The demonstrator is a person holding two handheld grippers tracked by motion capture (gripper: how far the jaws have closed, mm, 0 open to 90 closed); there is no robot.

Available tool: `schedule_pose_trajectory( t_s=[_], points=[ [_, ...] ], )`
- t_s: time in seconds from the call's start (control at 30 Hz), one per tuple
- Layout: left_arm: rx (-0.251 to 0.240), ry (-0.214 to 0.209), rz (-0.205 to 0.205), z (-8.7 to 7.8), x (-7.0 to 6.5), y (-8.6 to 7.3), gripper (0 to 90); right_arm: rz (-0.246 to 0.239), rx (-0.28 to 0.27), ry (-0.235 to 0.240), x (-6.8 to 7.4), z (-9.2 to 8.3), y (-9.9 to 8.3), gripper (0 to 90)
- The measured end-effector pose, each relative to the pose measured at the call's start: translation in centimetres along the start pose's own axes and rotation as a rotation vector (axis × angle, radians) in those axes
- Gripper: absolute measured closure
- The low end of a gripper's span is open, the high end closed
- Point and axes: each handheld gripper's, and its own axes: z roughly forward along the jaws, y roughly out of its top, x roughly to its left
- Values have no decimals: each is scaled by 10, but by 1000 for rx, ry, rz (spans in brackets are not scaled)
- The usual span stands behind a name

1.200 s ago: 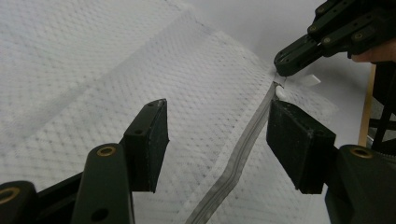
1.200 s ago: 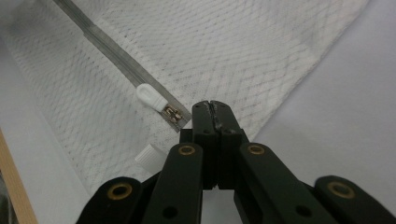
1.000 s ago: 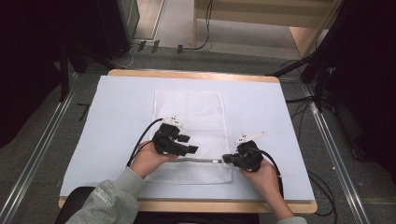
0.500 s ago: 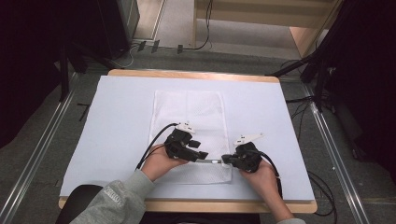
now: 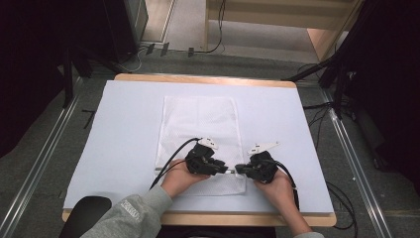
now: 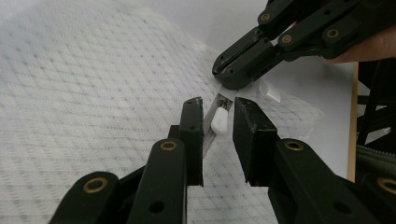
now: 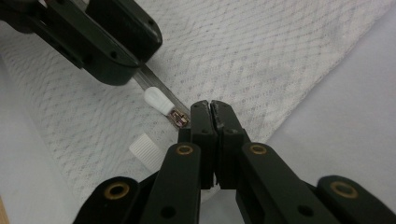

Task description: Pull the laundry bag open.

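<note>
Table with white cloth on it; I see both tongs low over the cloth's near edge, tips facing each other. Right tongs are clamped together on the end of a thin clear strip. Left tongs have just been closing and a gap is left, with the strip running between the jaws. I can't tell if the pads touch it. White piece sits on the strip between the two tips. Ribbed cap lies on the cloth just beside the right tongs.
</note>
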Motion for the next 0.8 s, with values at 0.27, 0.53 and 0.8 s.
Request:
schedule_pose_trajectory(
  t_s=[0.27,0.53,0.8],
  points=[
    [24,-1,-18,11,1,-2,761,-2,1,-2,0,0,0,896],
    [10,-9,2,16,-4,-3,774,-5,1,-3,0,0,0,896],
    [14,2,28,22,-8,-3,818,-3,-1,-3,0,0,0,895]
  ],
)
